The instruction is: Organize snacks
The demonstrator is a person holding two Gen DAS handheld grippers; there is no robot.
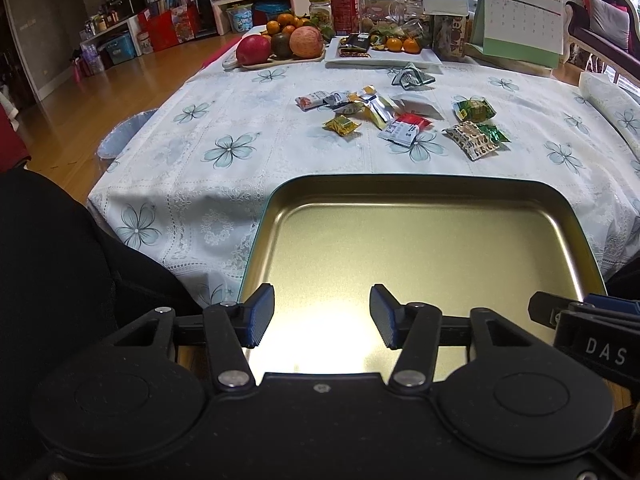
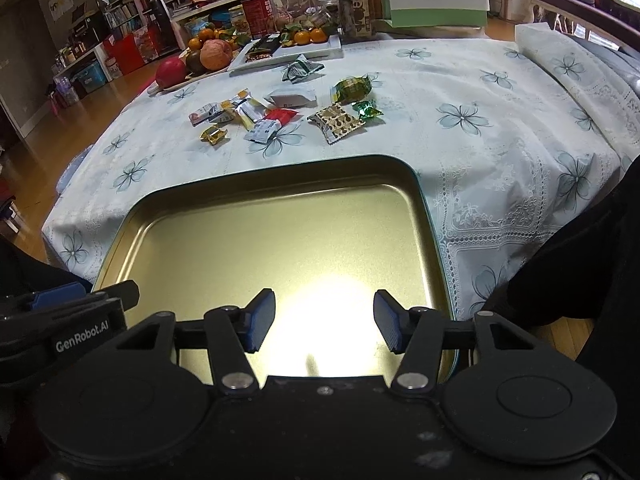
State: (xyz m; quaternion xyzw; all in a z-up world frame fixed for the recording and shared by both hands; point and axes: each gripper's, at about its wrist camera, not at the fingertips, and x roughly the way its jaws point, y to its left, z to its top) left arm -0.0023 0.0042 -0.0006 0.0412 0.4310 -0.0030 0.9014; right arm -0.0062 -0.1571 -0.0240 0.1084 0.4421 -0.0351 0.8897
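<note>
Your left claw and right claw both hang spread wide over the near end of the tin, holding nothing. The snacks lie scattered on the counter beyond the tin's far rim.

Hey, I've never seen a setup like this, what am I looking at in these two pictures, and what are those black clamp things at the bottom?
There is no robot here. A person holds a two-finger tool in each hand, and a wide-angle camera on each tool looks forward along its fingers. One picture comes from the left hand-held gripper, the other from the right hand-held gripper. Both are open and hold nothing.

Just beyond the fingers lies an empty gold metal tin, at the near edge of a table with a flowered tablecloth. Farther back, wrapped snacks lie scattered loose on the cloth. Behind them sit a fruit tray, a white plate, jars, a tissue box and a desk calendar.
</note>
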